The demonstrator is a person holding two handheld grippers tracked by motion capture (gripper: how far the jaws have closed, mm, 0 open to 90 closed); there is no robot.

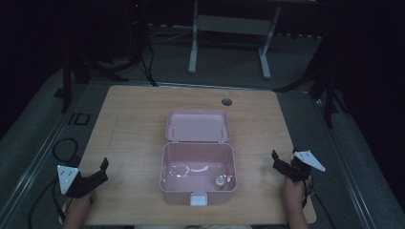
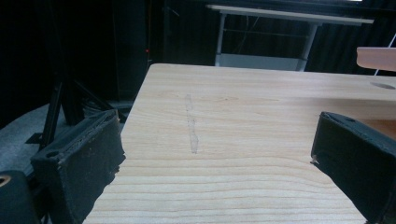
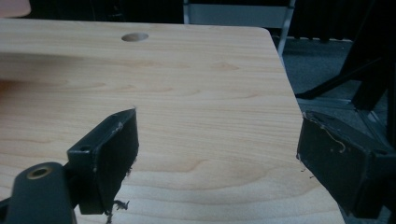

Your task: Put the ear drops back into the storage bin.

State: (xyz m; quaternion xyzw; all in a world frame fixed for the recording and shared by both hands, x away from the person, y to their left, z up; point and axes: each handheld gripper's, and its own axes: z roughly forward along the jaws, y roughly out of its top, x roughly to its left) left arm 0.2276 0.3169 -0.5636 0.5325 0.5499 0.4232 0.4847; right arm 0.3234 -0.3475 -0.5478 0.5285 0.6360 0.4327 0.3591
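Observation:
An open pink plastic box (image 1: 165,167) sits at the middle of the wooden table (image 1: 129,124), its lid (image 1: 197,126) folded back flat behind it. A small white bottle (image 1: 219,181) stands in the box's near right corner, and a white latch (image 1: 198,199) is on the front wall. My left gripper (image 1: 103,171) rests at the table's near left corner, open and holding nothing (image 2: 217,130). At the near right edge, my right gripper (image 1: 276,161) is also open and holding nothing (image 3: 217,126). Both sit well apart from the box.
A round cable hole (image 1: 227,101) lies behind the box near the table's far edge. A white desk frame (image 1: 229,28) stands on the floor beyond. Black stands (image 1: 71,76) and cables (image 1: 62,148) flank the table's left side, with another stand (image 1: 329,90) at the right.

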